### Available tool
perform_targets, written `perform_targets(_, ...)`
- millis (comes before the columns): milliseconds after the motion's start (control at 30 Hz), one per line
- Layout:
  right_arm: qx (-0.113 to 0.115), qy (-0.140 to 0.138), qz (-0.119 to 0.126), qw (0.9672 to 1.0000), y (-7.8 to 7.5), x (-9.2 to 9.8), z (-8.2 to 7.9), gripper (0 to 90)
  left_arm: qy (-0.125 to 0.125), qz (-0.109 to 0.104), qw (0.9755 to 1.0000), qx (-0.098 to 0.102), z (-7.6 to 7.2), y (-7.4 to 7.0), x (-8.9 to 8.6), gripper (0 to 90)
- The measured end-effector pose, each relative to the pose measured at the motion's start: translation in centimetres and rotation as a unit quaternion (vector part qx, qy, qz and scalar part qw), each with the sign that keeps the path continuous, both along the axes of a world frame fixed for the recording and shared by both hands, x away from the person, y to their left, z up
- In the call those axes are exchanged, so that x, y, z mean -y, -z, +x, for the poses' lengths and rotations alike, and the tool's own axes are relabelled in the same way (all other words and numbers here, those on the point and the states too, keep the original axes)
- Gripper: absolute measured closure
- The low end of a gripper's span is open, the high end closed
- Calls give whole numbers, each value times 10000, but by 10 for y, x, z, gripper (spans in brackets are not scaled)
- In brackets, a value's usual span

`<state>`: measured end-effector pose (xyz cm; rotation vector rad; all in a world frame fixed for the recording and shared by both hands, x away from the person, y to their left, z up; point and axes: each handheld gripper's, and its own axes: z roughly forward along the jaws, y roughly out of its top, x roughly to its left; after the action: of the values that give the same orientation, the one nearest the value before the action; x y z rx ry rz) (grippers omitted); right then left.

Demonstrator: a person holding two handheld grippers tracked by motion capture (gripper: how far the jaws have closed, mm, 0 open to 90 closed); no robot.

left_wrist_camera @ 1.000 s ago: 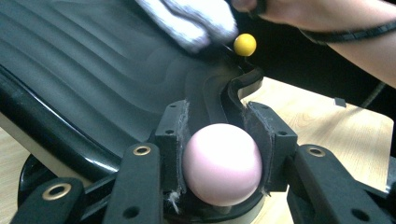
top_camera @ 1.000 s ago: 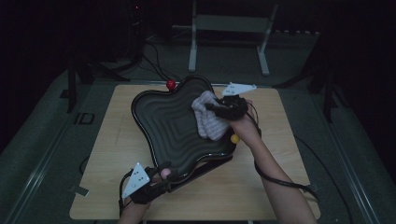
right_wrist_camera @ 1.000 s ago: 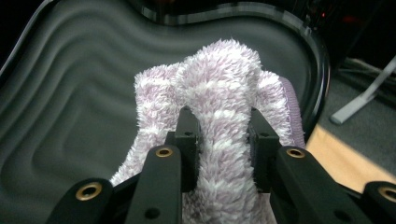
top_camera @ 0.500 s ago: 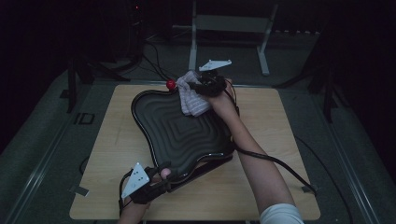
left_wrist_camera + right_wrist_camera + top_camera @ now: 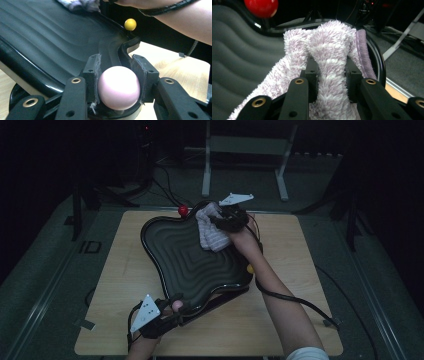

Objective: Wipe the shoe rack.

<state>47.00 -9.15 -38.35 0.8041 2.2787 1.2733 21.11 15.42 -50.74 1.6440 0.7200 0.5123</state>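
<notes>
Gripping pink knob at near rim of black ridged tray: left tool. Farther off, pinching fluffy lilac-and-white striped cloth, bunched against tray's far rim beside red knob: right tool.

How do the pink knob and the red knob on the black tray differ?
The pink knob sits at the tray's near corner, clamped in the left tool; the red knob stands free at the far edge. The pink one is pale and matte, the red one saturated and glossy. Both are round balls on the rim.
</notes>
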Motion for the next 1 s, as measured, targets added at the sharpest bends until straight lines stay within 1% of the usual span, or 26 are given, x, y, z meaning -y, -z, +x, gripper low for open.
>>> perform_targets(33, -22, 31, -5, 10000, 1, 2, -3, 710, 11, -6, 10000, 4, 0, 0, 0, 600)
perform_targets(67, -12, 45, -62, 10000, 4, 5, -8, 710, 10, -7, 10000, 1, 0, 0, 0, 599)
perform_targets(133, -44, 40, -40, 10000, 8, 10, -13, 710, 3, -16, 10000, -6, 0, 0, 0, 599)
perform_targets(167, -36, 30, -70, 10000, 10, 12, -16, 710, 5, -7, 10000, -1, 0, 0, 0, 599)
perform_targets(233, -78, 29, -31, 10000, 14, 17, -22, 710, -4, 5, 10000, 0, 0, 0, 0, 599)
perform_targets(300, -40, 11, -116, 9999, 18, 20, -28, 710, -9, 6, 10000, 2, 0, 0, 0, 599)
perform_targets(433, -63, -37, -125, 9999, 25, 29, -39, 710, -15, 11, 10000, -1, 0, 0, 0, 599)
perform_targets(500, -148, -44, -108, 9998, 28, 34, -44, 710, -20, 10, 10000, -12, 0, 0, 0, 599)
perform_targets(633, -223, -46, -250, 9994, 32, 39, -56, 708, -18, -6, 10000, -12, 0, 0, 0, 599)
perform_targets(700, -342, -37, -235, 9991, 35, 43, -61, 708, -20, 8, 10000, -8, 0, 0, 0, 599)
perform_targets(800, -362, -20, -225, 9991, 39, 47, -69, 708, -26, -3, 10000, -5, 0, 0, 1, 599)
perform_targets(867, -293, 20, -293, 9991, 42, 48, -76, 708, -28, -12, 10000, -5, 0, 0, 1, 599)
perform_targets(933, -221, 42, -294, 9993, 45, 48, -82, 709, -26, 3, 10000, -3, 0, 0, 1, 599)
perform_targets(1000, -245, 39, -260, 9994, 47, 49, -84, 709, -35, -6, 10000, -7, -1, 0, 1, 599)
